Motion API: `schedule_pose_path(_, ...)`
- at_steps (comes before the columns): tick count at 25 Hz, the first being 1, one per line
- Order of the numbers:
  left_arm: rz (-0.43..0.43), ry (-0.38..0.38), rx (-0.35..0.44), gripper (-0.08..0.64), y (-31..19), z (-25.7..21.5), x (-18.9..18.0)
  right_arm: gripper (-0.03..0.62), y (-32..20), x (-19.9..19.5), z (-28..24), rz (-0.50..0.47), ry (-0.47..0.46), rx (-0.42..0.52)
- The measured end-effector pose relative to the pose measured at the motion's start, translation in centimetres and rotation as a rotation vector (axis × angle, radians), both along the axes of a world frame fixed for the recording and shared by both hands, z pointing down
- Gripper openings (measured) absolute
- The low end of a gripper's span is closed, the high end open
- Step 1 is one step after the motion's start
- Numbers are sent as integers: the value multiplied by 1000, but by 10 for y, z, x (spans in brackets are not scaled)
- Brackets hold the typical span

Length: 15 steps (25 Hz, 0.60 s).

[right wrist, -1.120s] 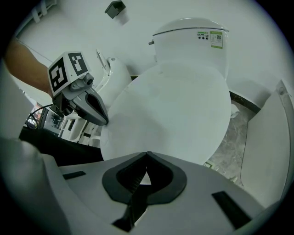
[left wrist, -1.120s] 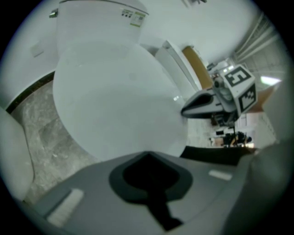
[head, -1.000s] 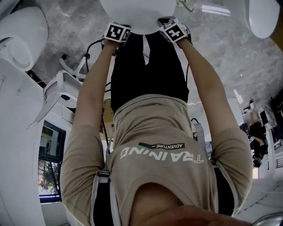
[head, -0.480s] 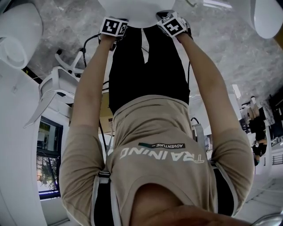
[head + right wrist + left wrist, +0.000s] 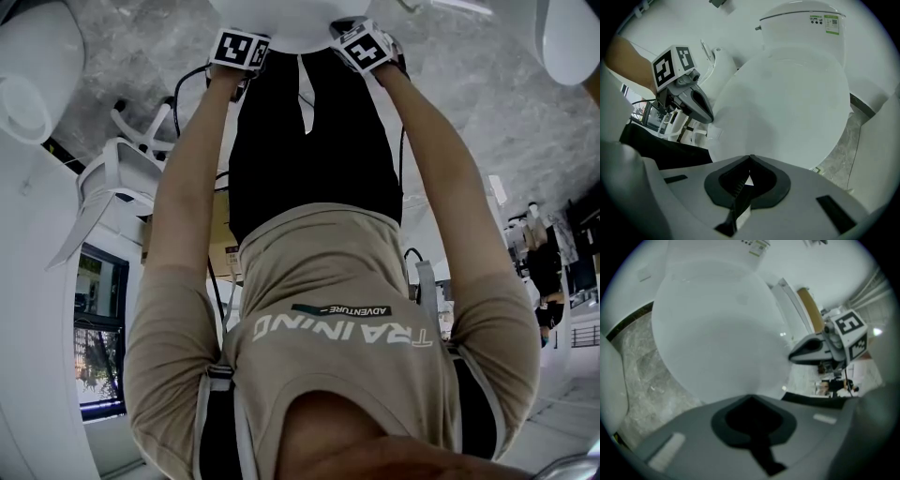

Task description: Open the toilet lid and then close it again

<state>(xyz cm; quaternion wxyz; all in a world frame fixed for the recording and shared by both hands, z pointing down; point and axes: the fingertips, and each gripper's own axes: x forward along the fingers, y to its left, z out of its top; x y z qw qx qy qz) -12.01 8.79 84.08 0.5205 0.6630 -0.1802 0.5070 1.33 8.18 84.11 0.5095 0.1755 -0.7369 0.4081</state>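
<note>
The white toilet lid [image 5: 281, 17] is at the top edge of the head view and fills both gripper views [image 5: 717, 333] [image 5: 787, 103], with the cistern [image 5: 806, 28] behind it. My left gripper [image 5: 240, 49] and right gripper [image 5: 364, 49] are both at the lid's front rim, a hand's width apart. The left gripper's [image 5: 750, 397] jaws are shut, tips at the rim. The right gripper's [image 5: 749, 157] jaws also meet at the tips against the rim. I see nothing clamped in either. Each gripper shows in the other's view [image 5: 806, 350] [image 5: 701, 110].
Grey marble floor [image 5: 150, 56] surrounds the toilet. More white fixtures stand at the left [image 5: 37, 66] and the top right [image 5: 572, 37]. A white stand [image 5: 117, 173] with cables is near my left arm. My own torso fills the middle of the head view.
Both grippers and the lid's rim have shifted together toward the top of the head view. The jaws look the same.
</note>
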Motion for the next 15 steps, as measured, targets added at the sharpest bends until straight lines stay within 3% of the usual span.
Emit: schedule_pose_path(15, 32, 30, -15, 5, 0, 4, 0, 14, -4, -2, 3, -52, -37, 3)
